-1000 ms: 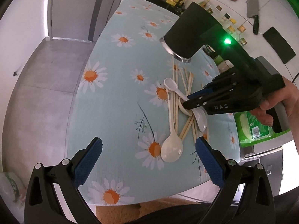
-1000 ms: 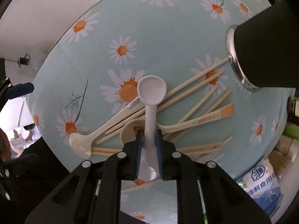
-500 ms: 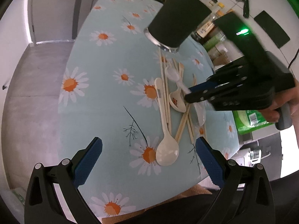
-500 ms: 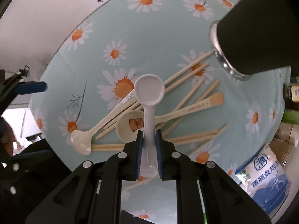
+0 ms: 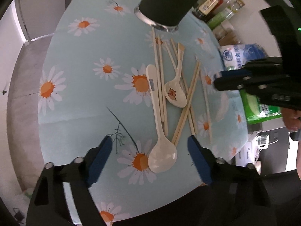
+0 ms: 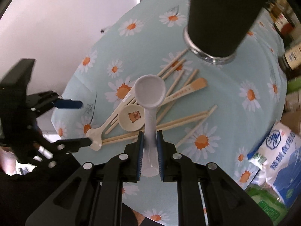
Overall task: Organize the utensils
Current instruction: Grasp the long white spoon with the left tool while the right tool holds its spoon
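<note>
My right gripper (image 6: pixel 150 139) is shut on the handle of a white plastic spoon (image 6: pixel 150 92), which it holds above the pile with the bowl pointing forward. On the daisy tablecloth (image 5: pixel 84 94) below lie several wooden chopsticks (image 5: pixel 185 111), a bear-print spoon (image 5: pixel 175 94) and a long cream spoon (image 5: pixel 161 156). My left gripper (image 5: pixel 150 146) hangs over the cream spoon's bowl. Its jaws are closing, with the bowl between them and the pads clear of it. A black holder cup (image 6: pixel 222 18) stands at the pile's far end. From the left wrist, the right gripper (image 5: pixel 218 81) shows at the right.
A white and blue bag (image 6: pixel 278 150) and a green packet (image 5: pixel 257 105) sit past the table's right edge, with bottles (image 5: pixel 216 5) behind them. A grey floor (image 5: pixel 22 75) lies beyond the left edge. A person's hand (image 5: pixel 291 118) holds the right gripper.
My right gripper has lifted the white spoon off the pile and swung right. My left gripper has come in over the cream spoon's bowl, and its jaws have narrowed.
</note>
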Demonstrator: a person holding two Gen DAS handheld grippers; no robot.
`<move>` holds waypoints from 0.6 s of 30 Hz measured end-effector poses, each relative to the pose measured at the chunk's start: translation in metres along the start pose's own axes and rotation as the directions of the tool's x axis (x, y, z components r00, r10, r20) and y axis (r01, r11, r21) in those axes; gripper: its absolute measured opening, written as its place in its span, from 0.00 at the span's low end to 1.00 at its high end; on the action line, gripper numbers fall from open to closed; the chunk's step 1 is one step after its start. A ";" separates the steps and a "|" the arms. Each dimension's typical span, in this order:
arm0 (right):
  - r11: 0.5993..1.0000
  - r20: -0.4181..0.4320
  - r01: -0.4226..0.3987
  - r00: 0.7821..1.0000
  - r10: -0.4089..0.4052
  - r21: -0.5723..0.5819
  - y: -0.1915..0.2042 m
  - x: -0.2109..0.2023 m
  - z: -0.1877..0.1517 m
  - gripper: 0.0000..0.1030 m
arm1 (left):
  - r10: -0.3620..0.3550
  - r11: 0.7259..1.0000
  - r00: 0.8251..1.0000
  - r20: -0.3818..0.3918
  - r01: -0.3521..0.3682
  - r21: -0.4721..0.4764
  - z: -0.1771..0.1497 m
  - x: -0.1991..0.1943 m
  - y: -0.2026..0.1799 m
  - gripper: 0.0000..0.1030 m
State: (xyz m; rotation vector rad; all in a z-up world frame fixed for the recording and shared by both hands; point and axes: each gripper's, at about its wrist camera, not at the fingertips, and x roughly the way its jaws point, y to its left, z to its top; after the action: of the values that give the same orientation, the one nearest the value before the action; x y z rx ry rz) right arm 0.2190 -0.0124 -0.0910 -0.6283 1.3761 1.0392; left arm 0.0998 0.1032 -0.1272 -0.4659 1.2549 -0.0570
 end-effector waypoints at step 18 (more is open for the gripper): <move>0.978 0.202 -0.197 0.963 0.179 0.073 -0.039 -0.047 -0.044 0.14 | 0.235 0.972 0.961 -0.145 -0.232 0.037 0.022 0.028 -0.026 0.16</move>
State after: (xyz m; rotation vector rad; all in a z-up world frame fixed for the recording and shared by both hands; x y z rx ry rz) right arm 0.2371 -0.0782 -0.0599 -0.3216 1.3209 1.1489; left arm 0.1341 0.0783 -0.1375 -0.2978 1.4471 0.0975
